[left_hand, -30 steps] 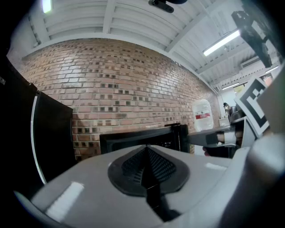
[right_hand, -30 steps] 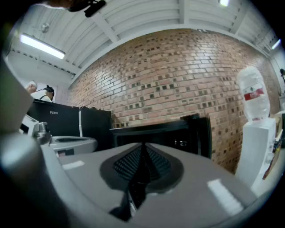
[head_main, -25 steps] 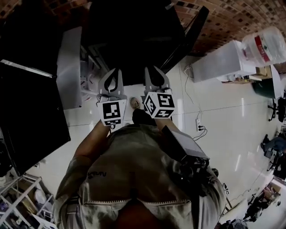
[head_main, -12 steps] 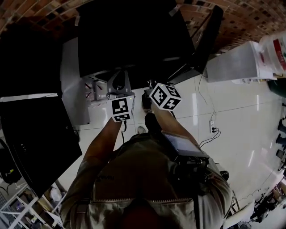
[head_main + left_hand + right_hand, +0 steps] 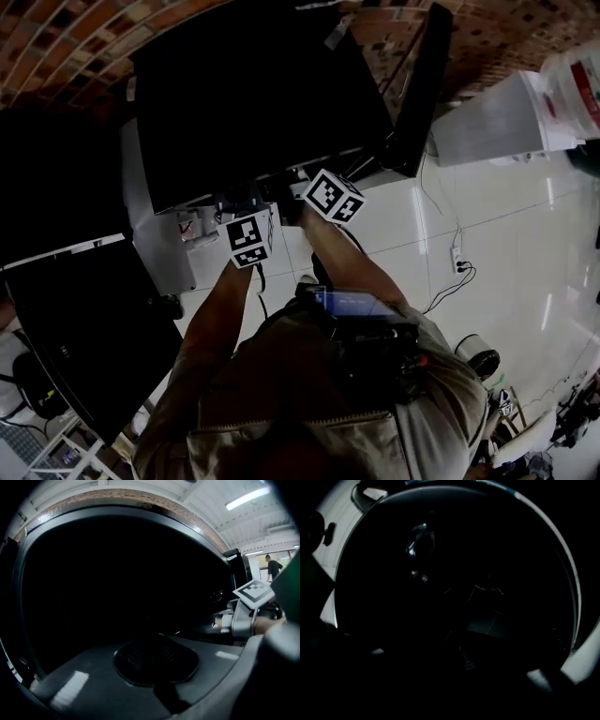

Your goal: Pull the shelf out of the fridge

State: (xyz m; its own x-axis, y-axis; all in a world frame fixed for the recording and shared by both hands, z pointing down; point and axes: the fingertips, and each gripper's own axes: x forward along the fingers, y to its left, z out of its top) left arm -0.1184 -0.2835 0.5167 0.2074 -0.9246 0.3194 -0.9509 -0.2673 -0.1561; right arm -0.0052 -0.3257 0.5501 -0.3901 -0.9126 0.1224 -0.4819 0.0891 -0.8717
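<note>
Because the fridge is dark, contents indiscernible

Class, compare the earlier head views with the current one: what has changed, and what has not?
Both the left gripper and the right gripper moved forward, from before the fridge into its dark opening. It is too dark to tell whether either has gripped anything. The fridge door stayed open.

Both arms outstretched, left claw beside right claw, jaw state unclear
</note>
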